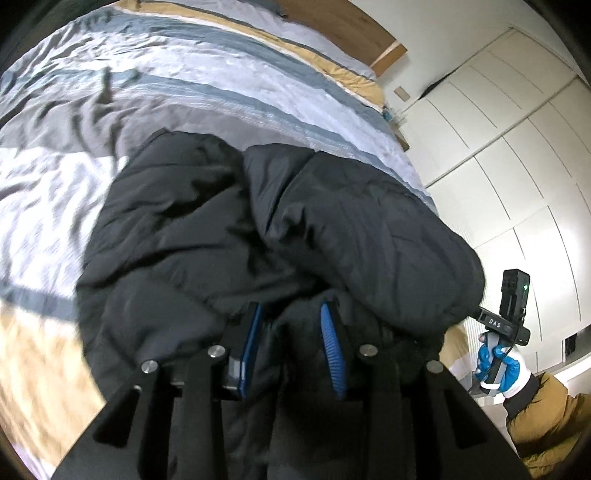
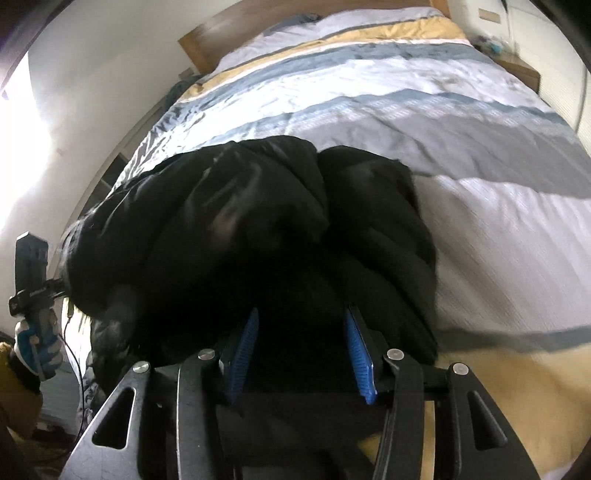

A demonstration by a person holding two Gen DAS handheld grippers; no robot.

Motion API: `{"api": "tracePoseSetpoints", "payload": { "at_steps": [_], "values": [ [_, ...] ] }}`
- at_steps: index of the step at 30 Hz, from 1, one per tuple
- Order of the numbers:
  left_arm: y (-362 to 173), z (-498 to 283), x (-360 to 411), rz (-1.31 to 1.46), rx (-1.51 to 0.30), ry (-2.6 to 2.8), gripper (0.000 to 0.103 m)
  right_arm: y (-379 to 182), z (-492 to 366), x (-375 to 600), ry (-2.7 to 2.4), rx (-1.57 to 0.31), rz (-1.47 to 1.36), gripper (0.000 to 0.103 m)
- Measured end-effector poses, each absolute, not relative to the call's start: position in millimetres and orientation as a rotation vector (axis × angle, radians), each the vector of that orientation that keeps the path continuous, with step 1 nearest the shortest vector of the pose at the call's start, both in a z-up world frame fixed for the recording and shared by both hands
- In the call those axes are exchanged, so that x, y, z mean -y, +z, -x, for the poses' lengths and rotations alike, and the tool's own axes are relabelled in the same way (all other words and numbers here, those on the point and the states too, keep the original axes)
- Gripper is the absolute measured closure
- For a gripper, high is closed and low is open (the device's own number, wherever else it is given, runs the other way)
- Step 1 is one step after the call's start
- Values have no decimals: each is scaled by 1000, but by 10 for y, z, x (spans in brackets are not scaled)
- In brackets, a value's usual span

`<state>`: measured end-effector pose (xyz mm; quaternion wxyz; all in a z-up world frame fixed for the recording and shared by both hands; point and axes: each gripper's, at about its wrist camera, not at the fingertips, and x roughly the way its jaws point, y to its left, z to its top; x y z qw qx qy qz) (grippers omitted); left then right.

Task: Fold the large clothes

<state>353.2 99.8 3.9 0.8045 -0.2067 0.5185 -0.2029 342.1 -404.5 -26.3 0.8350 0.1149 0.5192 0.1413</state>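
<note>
A large black padded jacket (image 1: 229,229) lies bunched on the bed, also in the right wrist view (image 2: 258,229). My left gripper (image 1: 291,343) is shut on a thick fold of the jacket's near edge, which fills the gap between its blue pads (image 1: 334,354). My right gripper (image 2: 301,350) is shut on another thick part of the same near edge, between its blue pads (image 2: 358,354). Each gripper's handle, held in a gloved hand, shows in the other's view: the right one (image 1: 506,325) and the left one (image 2: 33,288).
The bed (image 1: 184,85) carries a striped duvet in white, grey, blue and yellow (image 2: 424,110). A wooden headboard (image 1: 343,26) stands at the far end. White wardrobe doors (image 1: 517,147) line the right side. A nightstand (image 2: 521,70) stands beside the bed.
</note>
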Motion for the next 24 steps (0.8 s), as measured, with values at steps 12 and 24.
{"api": "tracePoseSetpoints", "payload": {
  "at_steps": [12,24],
  "values": [
    [325,-3382,-1008,460,-1122,-338,61,126,-3357,4066,288,-1092,-230,51],
    [615,-3643,-550,357,-1061,-352,61,384,-3675,3770,353,-1033,-168,48]
  ]
}}
